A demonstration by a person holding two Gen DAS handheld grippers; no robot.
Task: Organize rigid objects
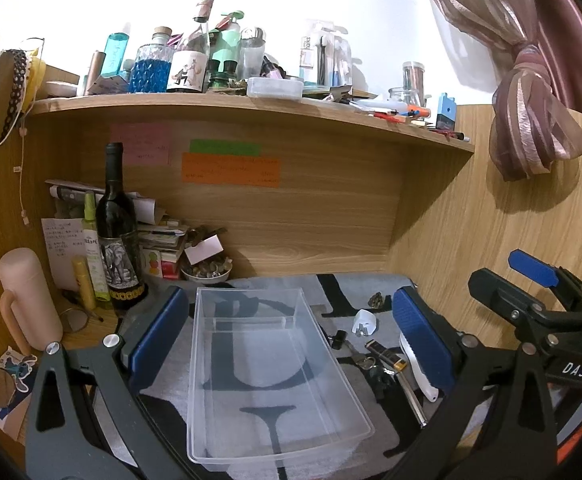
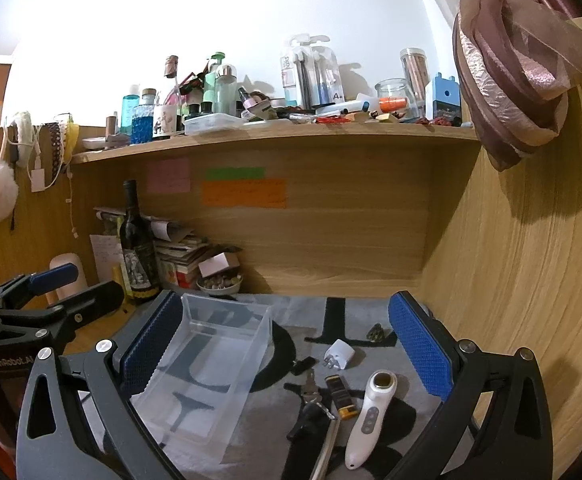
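Both tongs are spread and hold nothing; the left gripper (image 1: 291,344) straddles the empty clear bin (image 1: 271,380); the right gripper (image 2: 287,356) frames the white handheld device (image 2: 369,416), likely first pick, needing a descent and pinch.

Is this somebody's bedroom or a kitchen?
Probably a bedroom or dorm desk nook, not a kitchen: a wooden shelf crowded with bottles and pens, sticky notes on the back panel, and a tied curtain beside it.
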